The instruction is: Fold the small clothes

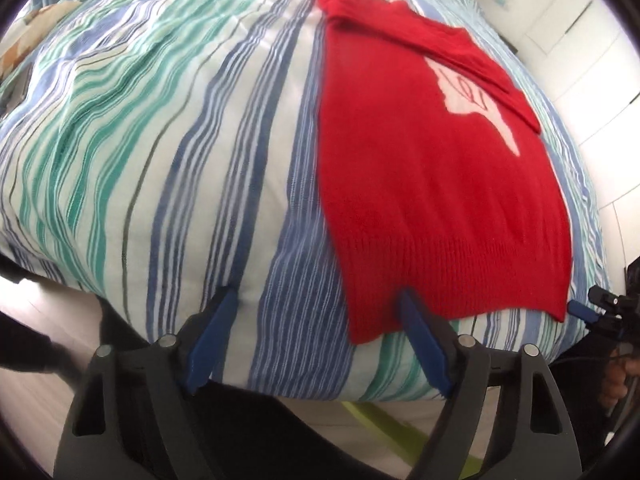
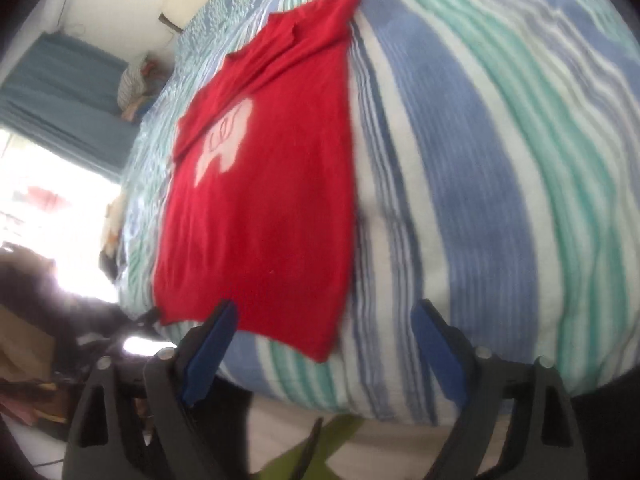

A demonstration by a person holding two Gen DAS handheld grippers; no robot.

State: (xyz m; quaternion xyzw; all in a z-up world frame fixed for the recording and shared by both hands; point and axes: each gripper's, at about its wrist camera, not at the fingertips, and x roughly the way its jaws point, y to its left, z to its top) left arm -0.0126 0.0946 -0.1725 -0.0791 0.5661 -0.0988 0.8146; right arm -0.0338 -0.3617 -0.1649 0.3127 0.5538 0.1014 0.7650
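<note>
A red knitted sweater [image 1: 436, 184] lies flat on a bed covered by a striped duvet [image 1: 160, 140] in blue, green and white. Its ribbed hem is at the near edge of the bed, and its neck end points away toward twelve o'clock. One sleeve [image 1: 448, 52] is folded across the chest, lying diagonally over the top of a white knitted motif [image 1: 476, 108]. Red line marks run inside the motif, but they are too blurred to read as letters or a brand; no label can be made out.

In the left wrist view the sweater fills the area from one to four o'clock. The left gripper [image 1: 318, 300] has its blue fingers [image 1: 212, 336] spread wide apart, holding nothing. The finger on the five o'clock side overlaps the hem near the sweater's near corner; whether it touches the cloth cannot be told. The other finger is over bare duvet at seven o'clock.

In the right wrist view the sweater [image 2: 264, 200] runs from the centre toward eleven o'clock, its motif [image 2: 224, 136] at ten o'clock. The right gripper [image 2: 324, 312] is likewise wide apart and empty; its seven o'clock finger overlaps the hem, the five o'clock one the duvet [image 2: 500, 160].

At three to four o'clock in the left view, the right gripper [image 1: 588, 310] shows just off the hem's other corner.
</note>
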